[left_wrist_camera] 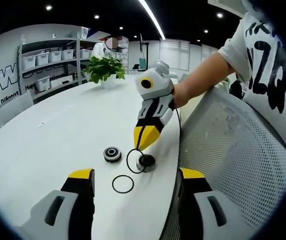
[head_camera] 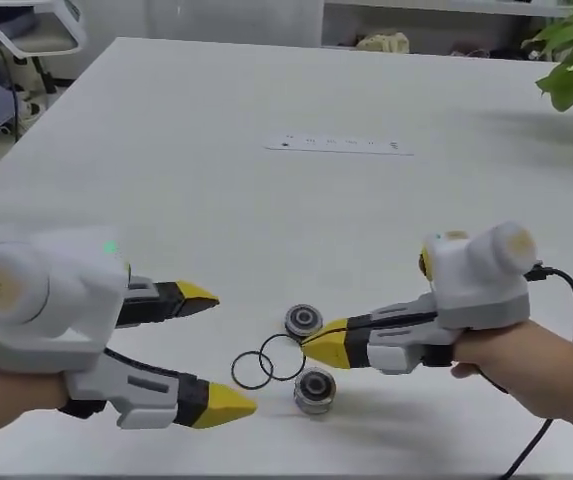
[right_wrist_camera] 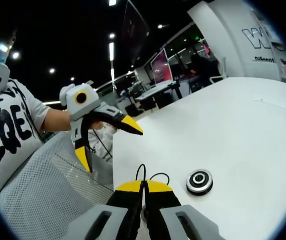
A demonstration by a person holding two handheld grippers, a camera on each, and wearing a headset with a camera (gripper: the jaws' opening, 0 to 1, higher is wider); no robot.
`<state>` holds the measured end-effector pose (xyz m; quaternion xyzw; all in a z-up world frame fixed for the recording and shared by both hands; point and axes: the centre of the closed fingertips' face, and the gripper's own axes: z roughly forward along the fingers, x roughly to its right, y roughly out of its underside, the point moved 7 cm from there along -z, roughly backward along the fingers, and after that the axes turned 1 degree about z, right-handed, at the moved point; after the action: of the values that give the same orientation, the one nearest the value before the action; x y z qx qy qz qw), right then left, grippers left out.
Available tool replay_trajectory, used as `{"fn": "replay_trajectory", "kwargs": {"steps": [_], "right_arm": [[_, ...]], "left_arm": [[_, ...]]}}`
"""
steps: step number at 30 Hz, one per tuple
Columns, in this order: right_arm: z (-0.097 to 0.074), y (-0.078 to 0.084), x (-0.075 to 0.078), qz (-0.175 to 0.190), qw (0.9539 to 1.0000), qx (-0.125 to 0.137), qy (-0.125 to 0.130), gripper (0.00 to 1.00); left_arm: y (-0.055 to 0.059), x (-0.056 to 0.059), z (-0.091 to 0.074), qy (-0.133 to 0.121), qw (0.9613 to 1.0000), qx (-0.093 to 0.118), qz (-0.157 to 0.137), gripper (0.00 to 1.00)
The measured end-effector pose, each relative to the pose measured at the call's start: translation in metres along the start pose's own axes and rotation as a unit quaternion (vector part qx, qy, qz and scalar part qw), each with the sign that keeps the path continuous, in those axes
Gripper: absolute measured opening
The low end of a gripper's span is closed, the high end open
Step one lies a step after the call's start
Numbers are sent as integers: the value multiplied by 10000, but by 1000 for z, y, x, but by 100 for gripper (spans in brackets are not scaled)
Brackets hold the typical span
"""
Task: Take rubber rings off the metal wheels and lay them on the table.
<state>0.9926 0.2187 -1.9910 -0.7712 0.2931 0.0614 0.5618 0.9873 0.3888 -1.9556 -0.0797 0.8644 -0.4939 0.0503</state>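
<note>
**Count of items, head view.** Two metal wheels were counted at lower centre: an upper wheel (head_camera: pixel 304 320) and a lower wheel (head_camera: pixel 315 390). Two rubber rings were counted just left of them: an outer ring (head_camera: pixel 234 370) and an inner ring (head_camera: pixel 284 379). Two grippers were counted: the left gripper (head_camera: pixel 228 350) at lower left and the right gripper (head_camera: pixel 309 352) at lower right. One table (head_camera: pixel 266 220) and one potted plant (head_camera: pixel 571 60), at upper right, were counted.

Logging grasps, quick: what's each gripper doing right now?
Left gripper: open, holding nothing.
Right gripper: shut on a rubber ring beside a metal wheel.
</note>
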Motion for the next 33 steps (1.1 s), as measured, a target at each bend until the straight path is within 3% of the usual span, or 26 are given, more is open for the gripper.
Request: {"fn": "replay_trajectory", "kwargs": {"steps": [22, 33], "right_arm": [[28, 3, 4, -47, 9996, -255, -113, 0], [38, 10, 11, -20, 9992, -395, -26, 0]], "left_arm": [[10, -3, -15, -232, 9992, 127, -295, 74], [15, -3, -18, -268, 9990, 78, -359, 74]]}}
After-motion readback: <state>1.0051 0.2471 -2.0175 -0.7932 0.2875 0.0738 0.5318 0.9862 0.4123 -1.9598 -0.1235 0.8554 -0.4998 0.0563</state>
